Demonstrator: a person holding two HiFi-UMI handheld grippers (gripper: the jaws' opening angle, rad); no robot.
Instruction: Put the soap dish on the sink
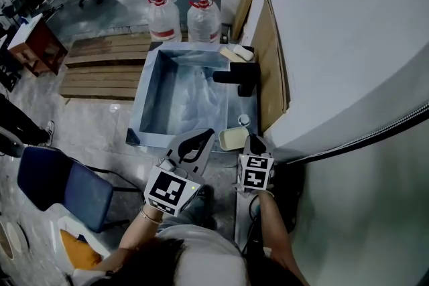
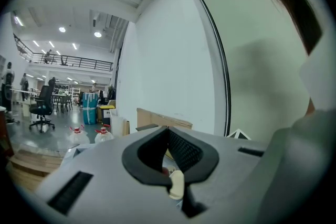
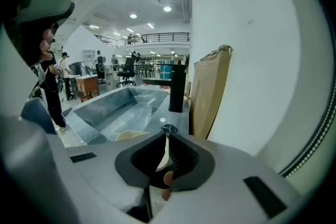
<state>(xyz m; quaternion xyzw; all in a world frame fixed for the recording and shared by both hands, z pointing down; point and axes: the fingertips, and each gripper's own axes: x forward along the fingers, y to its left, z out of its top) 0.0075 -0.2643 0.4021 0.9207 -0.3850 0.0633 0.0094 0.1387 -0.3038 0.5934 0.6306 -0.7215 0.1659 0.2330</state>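
Right gripper is clamped on the right edge of the cream soap dish, right at the near right corner of the sink rim. Left gripper sits just beside, jaws together, nothing in them. Further along the rim, a black faucet; beyond, two water jugs.

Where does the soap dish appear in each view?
Head view: soap dish at the sink's near right corner, by the right gripper.
Left gripper view: cannot be made out.
Right gripper view: low centre-left, its rim in the jaws.
Shared landmark: cardboard against the wall.
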